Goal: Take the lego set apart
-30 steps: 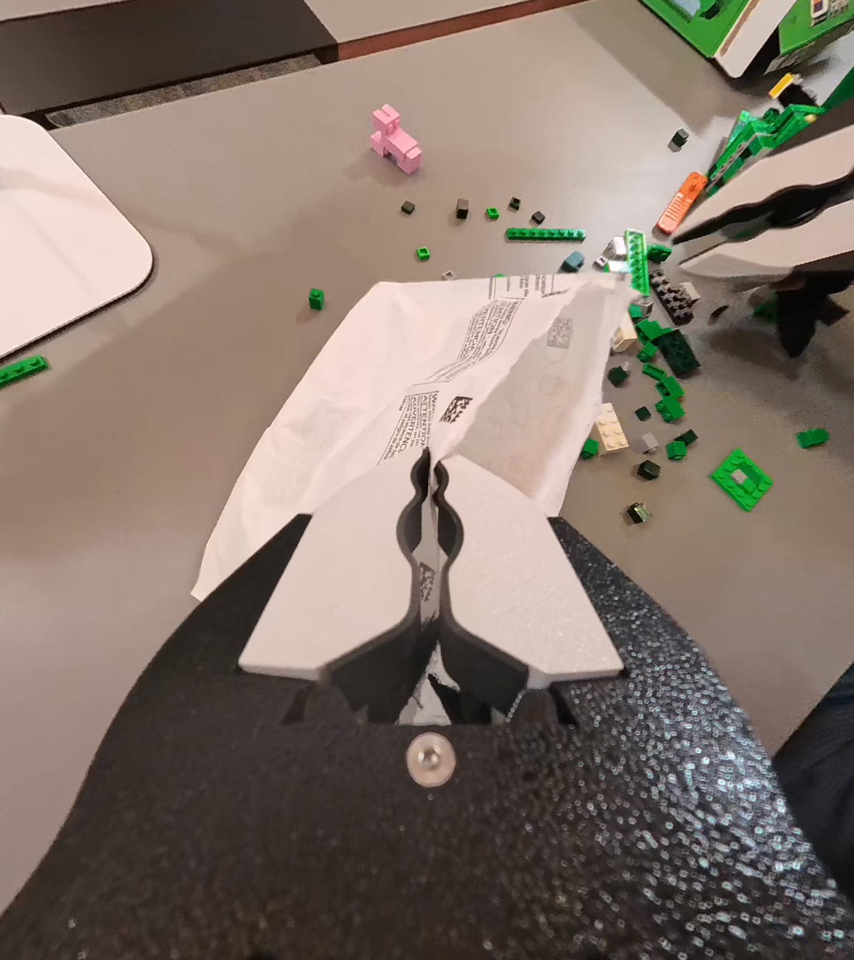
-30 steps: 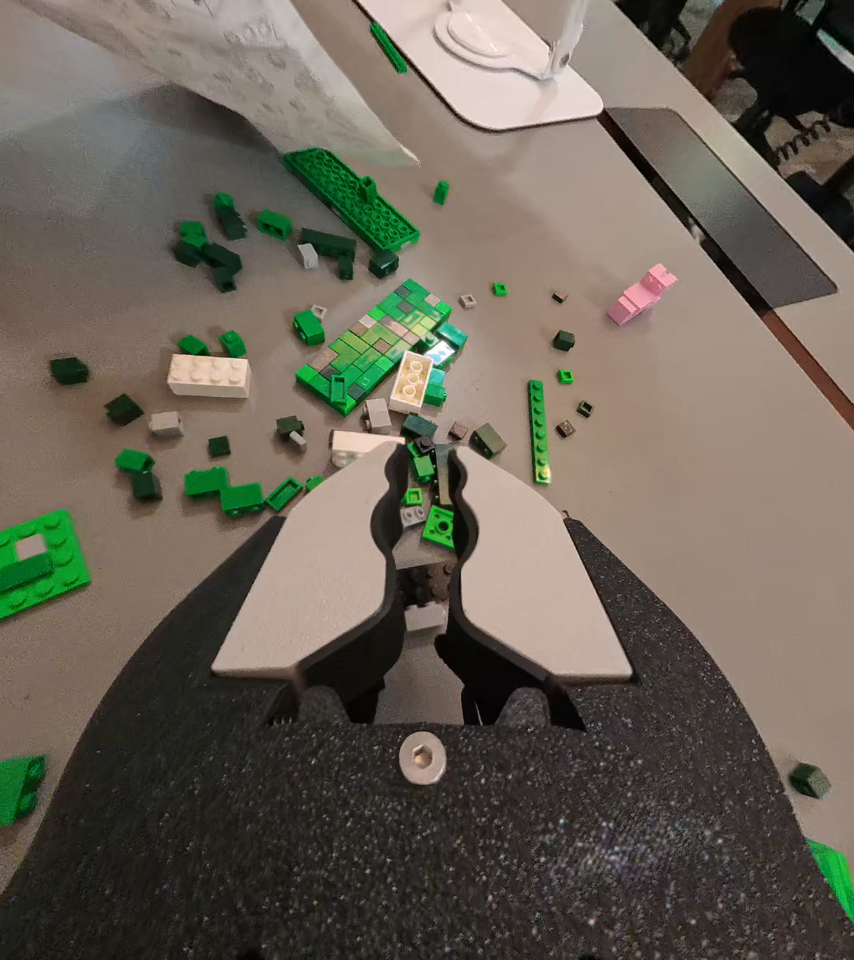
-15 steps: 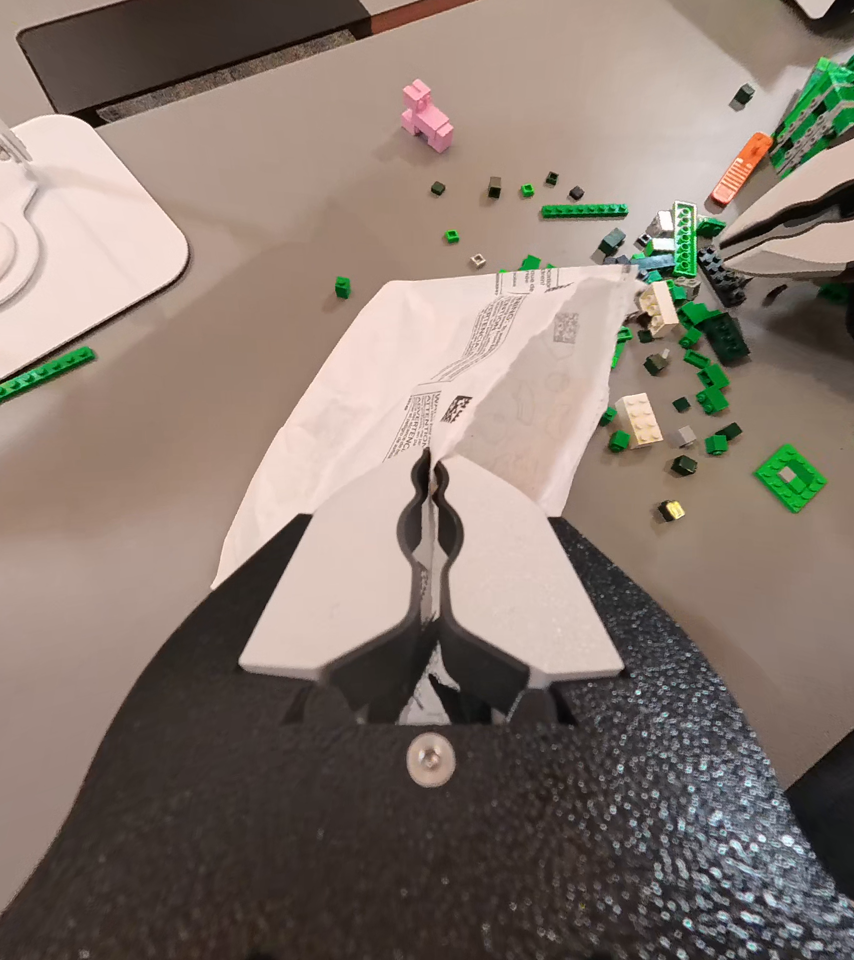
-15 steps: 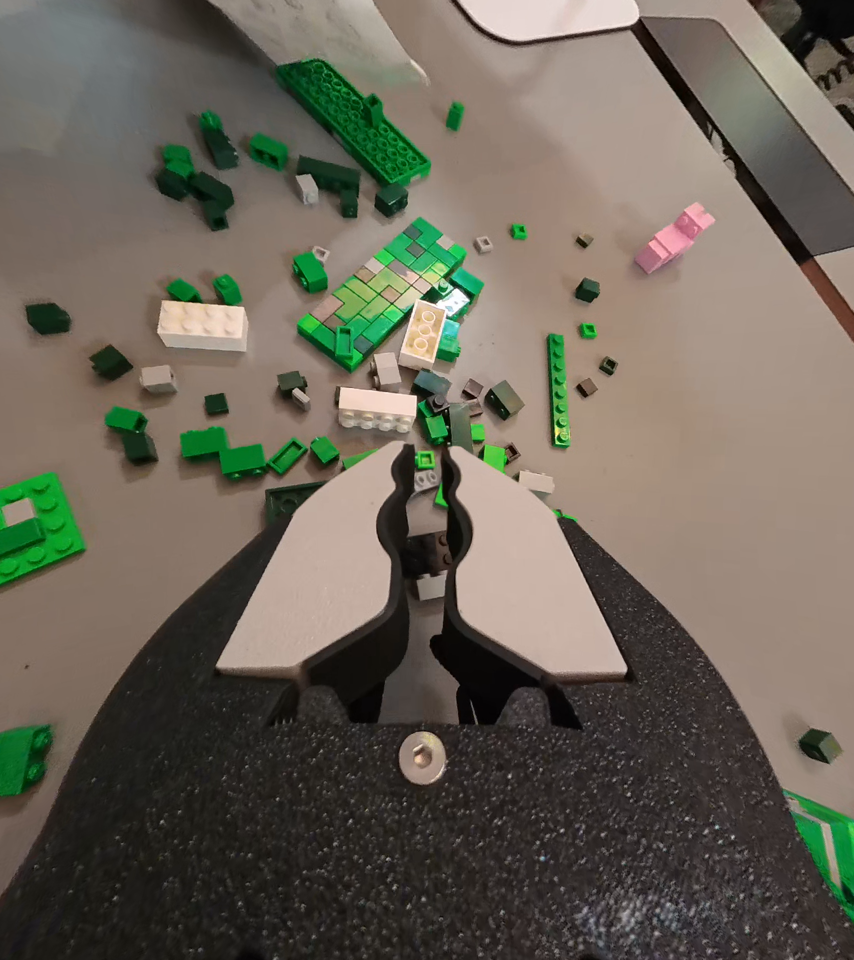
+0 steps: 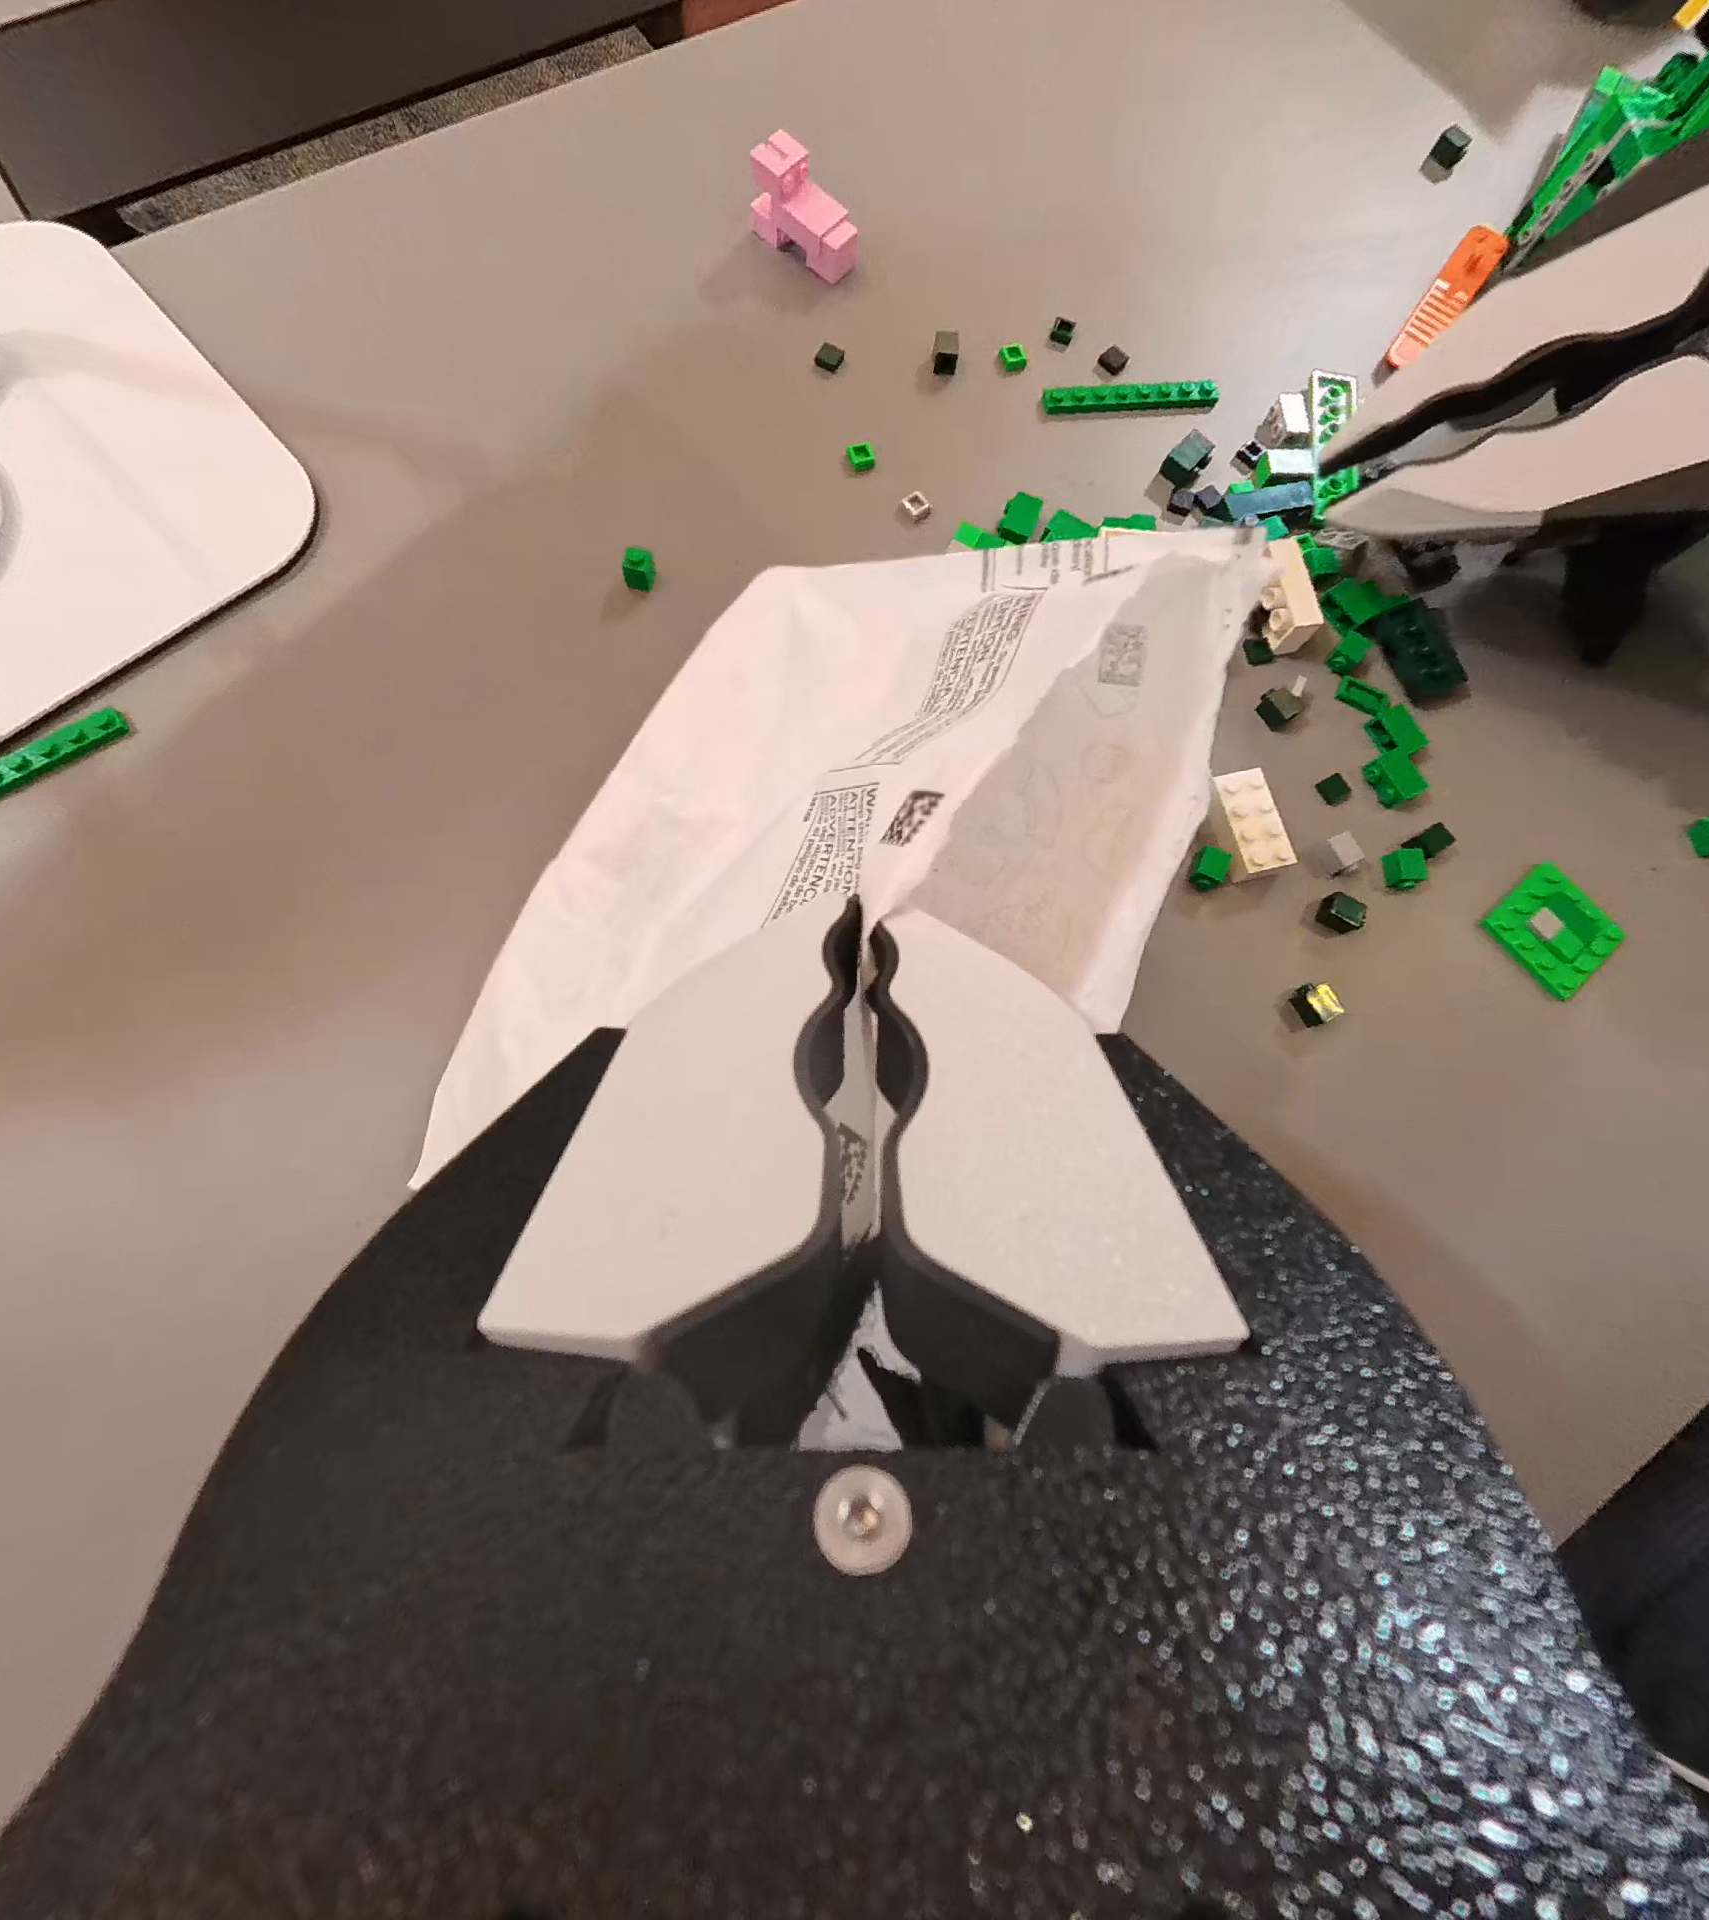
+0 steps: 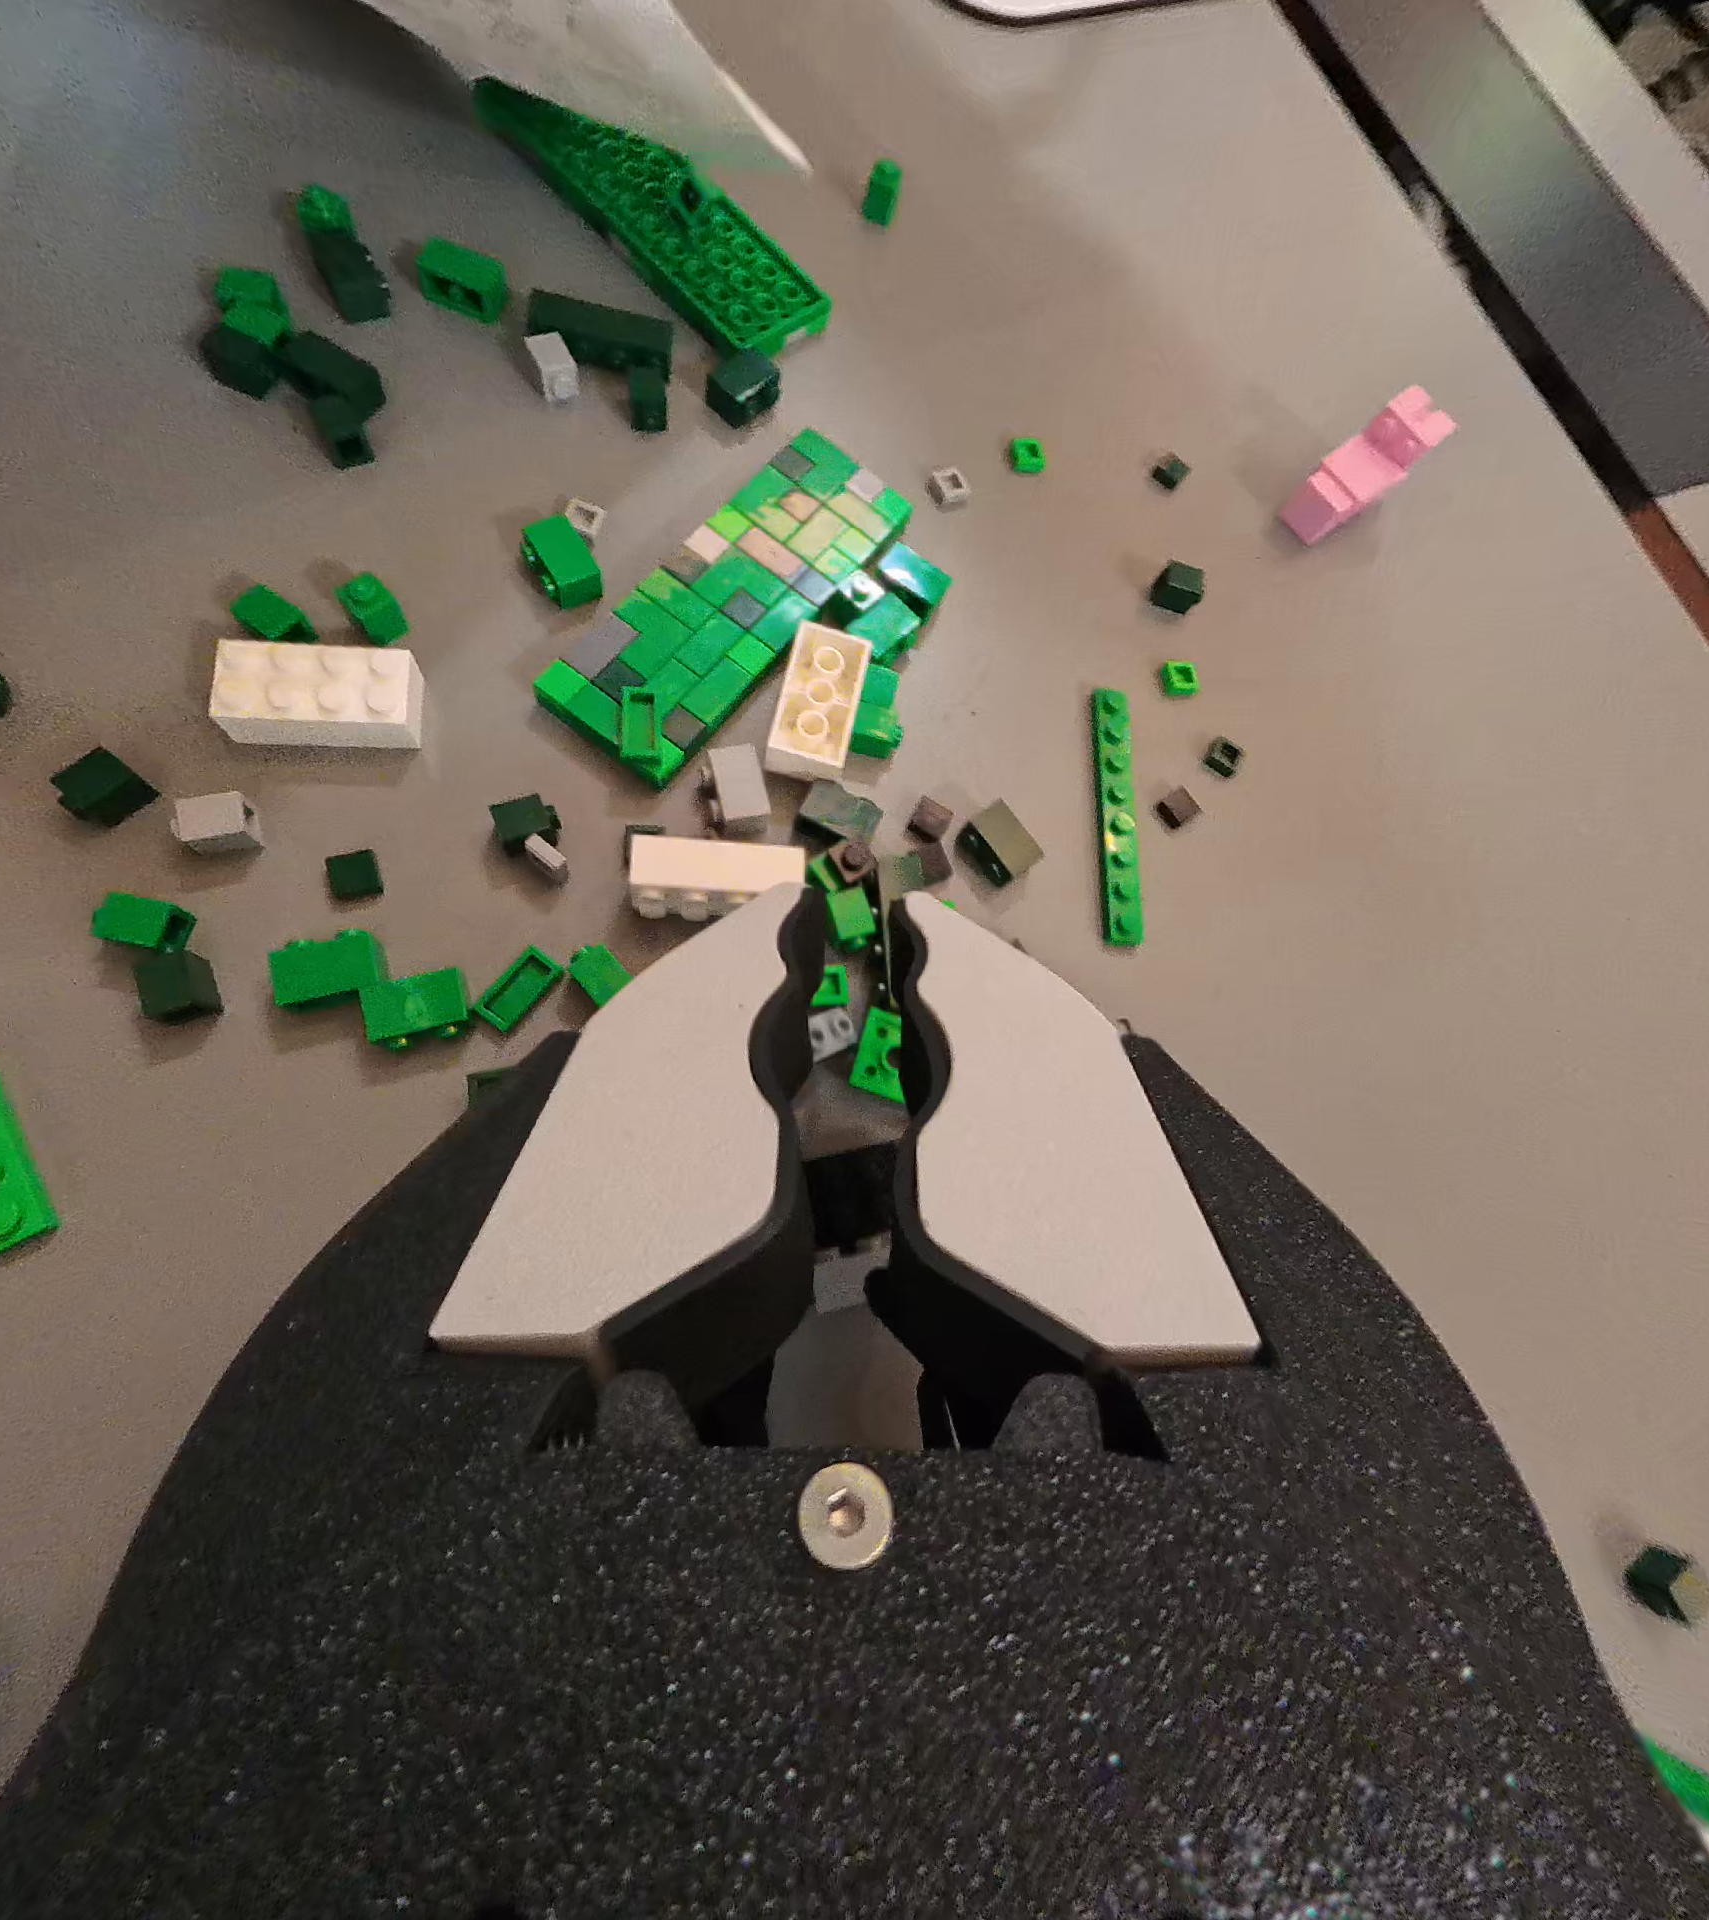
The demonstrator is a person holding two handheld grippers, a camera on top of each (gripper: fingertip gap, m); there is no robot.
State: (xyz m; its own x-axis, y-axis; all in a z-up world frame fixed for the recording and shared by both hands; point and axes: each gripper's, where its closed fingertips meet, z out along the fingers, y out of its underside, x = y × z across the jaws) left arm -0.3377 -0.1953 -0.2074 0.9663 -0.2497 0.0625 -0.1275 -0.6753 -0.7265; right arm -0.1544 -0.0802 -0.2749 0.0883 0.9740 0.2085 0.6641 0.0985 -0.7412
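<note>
While still pinching the torn white paper bag [image 5: 829, 748] in the left gripper [image 5: 862, 914], now nosing the narrowly parted, empty right gripper [image 6: 855, 904] lower into loose bricks [image 6: 330, 696] on the desk [image 6: 1401, 987], just short of the tiled green plate [image 6: 715, 634], probably next to break up.

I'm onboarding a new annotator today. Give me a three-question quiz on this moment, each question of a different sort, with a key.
1. True or false: the left gripper is shut on the white paper bag.
2. What colour is the small brick animal standing apart from the pile?
3. The right gripper is: A) clamped on a white brick, B) slightly open above loose pieces, C) holding the bag.

Key: 1 true; 2 pink; 3 B.
</note>
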